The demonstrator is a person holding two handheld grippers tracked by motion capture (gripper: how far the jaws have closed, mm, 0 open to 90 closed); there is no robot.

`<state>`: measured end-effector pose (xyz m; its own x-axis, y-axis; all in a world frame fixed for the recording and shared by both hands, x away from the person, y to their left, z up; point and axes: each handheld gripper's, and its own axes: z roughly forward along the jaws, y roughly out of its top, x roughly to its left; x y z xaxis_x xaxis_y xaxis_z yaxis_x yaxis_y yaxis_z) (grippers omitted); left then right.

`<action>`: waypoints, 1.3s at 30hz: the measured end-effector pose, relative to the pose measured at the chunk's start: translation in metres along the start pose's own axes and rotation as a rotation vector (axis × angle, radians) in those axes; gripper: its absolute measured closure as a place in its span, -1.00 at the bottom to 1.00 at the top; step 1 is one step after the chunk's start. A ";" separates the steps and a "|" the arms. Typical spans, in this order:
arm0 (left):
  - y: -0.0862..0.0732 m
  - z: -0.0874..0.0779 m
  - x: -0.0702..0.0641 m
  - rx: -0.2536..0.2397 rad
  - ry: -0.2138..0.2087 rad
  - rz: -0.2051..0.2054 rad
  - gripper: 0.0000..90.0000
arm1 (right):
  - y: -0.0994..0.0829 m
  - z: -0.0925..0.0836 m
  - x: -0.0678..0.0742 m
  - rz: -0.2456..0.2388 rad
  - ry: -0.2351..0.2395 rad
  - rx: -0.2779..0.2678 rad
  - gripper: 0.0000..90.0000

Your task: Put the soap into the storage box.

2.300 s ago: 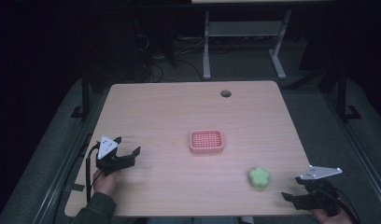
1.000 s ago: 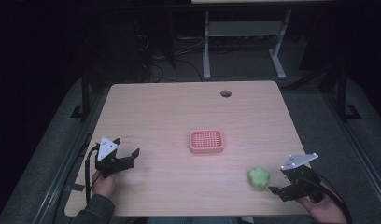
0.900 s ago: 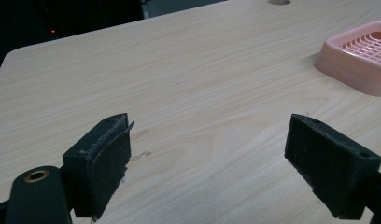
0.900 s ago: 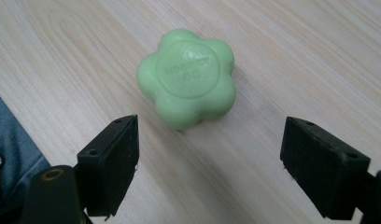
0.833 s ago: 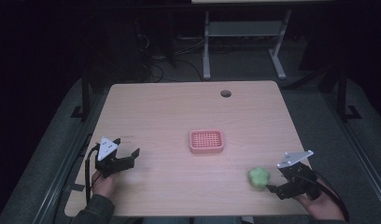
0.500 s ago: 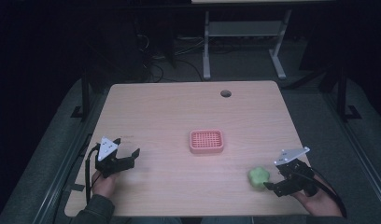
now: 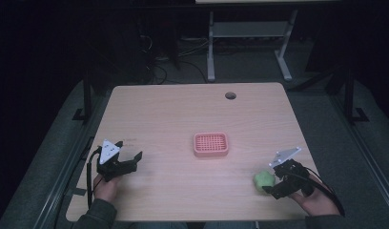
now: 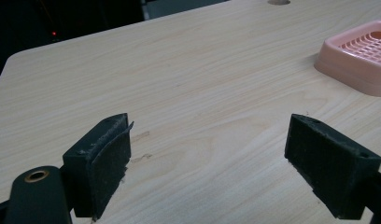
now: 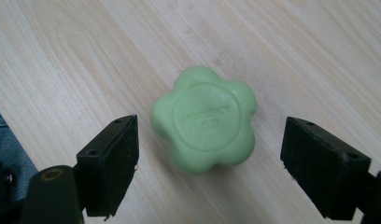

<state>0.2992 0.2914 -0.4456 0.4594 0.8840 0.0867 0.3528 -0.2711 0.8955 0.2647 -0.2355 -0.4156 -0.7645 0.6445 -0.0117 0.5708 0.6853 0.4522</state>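
Note:
A green flower-shaped soap point(image 7: 262, 181) point(image 9: 204, 119) lies flat on the wooden table point(image 7: 183, 109) near its front right corner. My right gripper point(image 7: 274, 182) point(image 9: 212, 168) is open right beside it, and in the right gripper view the soap sits between and just beyond the two jaws, touching neither. A pink slotted soap dish point(image 7: 211, 144) point(image 8: 361, 53) rests at the table's middle. My left gripper point(image 7: 128, 161) point(image 8: 216, 158) is open at the front left, low over bare wood, with nothing between its jaws.
A round cable hole point(image 7: 230, 95) sits near the table's far edge. Beyond the table stands a white metal frame point(image 7: 247, 38) with cables on the dark floor. The table's front edge runs close to both hands.
My right gripper has moved left and forward onto the table, closing in on the green soap until it sits beside it. The left gripper, dish and soap have stayed put.

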 end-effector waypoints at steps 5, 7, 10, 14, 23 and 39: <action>0.000 0.002 0.000 0.000 -0.001 -0.007 -0.68 | 0.006 0.005 0.001 -0.004 0.003 0.024 -0.59; 0.000 0.002 -0.001 -0.001 -0.002 -0.005 -0.68 | 0.007 0.007 0.001 -0.006 0.001 0.039 -0.60; 0.000 0.002 -0.001 -0.002 -0.006 -0.002 -0.68 | 0.009 0.010 0.002 -0.008 0.006 0.055 -0.61; 0.000 0.001 0.000 -0.003 -0.001 -0.007 -0.68 | 0.011 0.014 0.002 -0.016 0.006 0.066 -0.62; 0.000 0.002 -0.001 -0.009 0.001 -0.025 -0.68 | 0.014 0.024 0.003 -0.014 0.010 0.108 -0.66; 0.000 0.002 0.000 -0.006 0.000 -0.027 -0.68 | 0.020 0.037 0.003 -0.003 0.005 0.161 -0.64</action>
<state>0.3005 0.2906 -0.4469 0.4496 0.8911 0.0620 0.3606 -0.2446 0.9001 0.2847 -0.2076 -0.4400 -0.7676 0.6409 -0.0080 0.6088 0.7330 0.3036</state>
